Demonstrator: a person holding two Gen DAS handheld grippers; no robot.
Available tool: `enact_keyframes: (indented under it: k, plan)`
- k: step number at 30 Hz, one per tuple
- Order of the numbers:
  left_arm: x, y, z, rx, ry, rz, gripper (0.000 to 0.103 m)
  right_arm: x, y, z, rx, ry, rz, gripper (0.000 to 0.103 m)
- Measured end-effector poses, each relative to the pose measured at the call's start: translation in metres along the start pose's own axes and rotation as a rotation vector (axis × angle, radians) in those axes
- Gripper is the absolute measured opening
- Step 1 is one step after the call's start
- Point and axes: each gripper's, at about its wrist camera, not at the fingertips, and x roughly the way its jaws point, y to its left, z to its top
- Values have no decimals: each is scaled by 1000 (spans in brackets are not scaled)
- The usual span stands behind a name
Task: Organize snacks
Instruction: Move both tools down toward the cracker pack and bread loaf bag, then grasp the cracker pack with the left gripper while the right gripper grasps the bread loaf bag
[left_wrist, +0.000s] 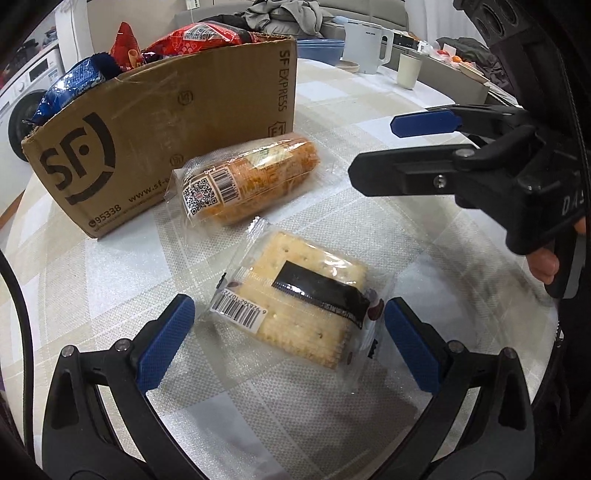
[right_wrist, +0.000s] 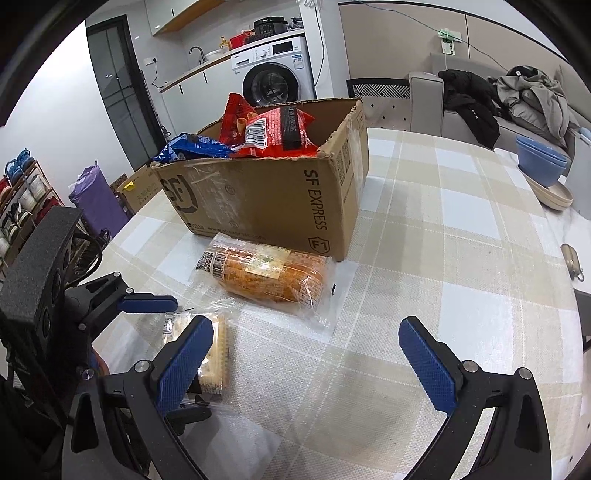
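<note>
inside cardboard box (right_wrist: 266, 192): red, blue snack bags. both grippers' fingers spread; left gripper (left_wrist: 288, 339) straddles cracker pack (left_wrist: 303, 299).

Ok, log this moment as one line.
left claw: open, straddling crackers | right claw: open, empty | roll pack: beside box

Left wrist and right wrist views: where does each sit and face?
Left wrist: above the cracker pack, looking down between its open left claw; right claw enters opposite.
Right wrist: low over the table, facing the box; right claw open.
Shared: box, cracker pack, orange pack.
</note>
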Motion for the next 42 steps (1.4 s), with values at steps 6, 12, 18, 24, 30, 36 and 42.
enact_keyframes:
  k: [6, 12, 18, 24, 30, 36, 42]
  plan:
    - [-4, 0, 0, 8, -8, -1, 97, 1, -1, -1, 4, 4, -5, 102]
    - [-7, -3, 1, 26, -27, -30, 81, 1, 0, -1, 4, 6, -6, 102]
    - [-11, 4, 3, -4, -46, -63, 68, -1, -1, -1, 2, 2, -8, 102]
    - [-18, 13, 1, -28, -57, -71, 67, -3, -1, -1, 5, -3, -6, 102]
    - [-29, 32, -8, -69, -73, -23, 67, 0, 1, 0, 11, 0, 3, 102]
    - [-31, 56, -8, -118, -90, 22, 67, 13, 9, 0, 9, 21, 26, 102]
    - [-30, 76, -12, -150, -89, 30, 67, 28, 16, 6, -17, 43, 36, 102]
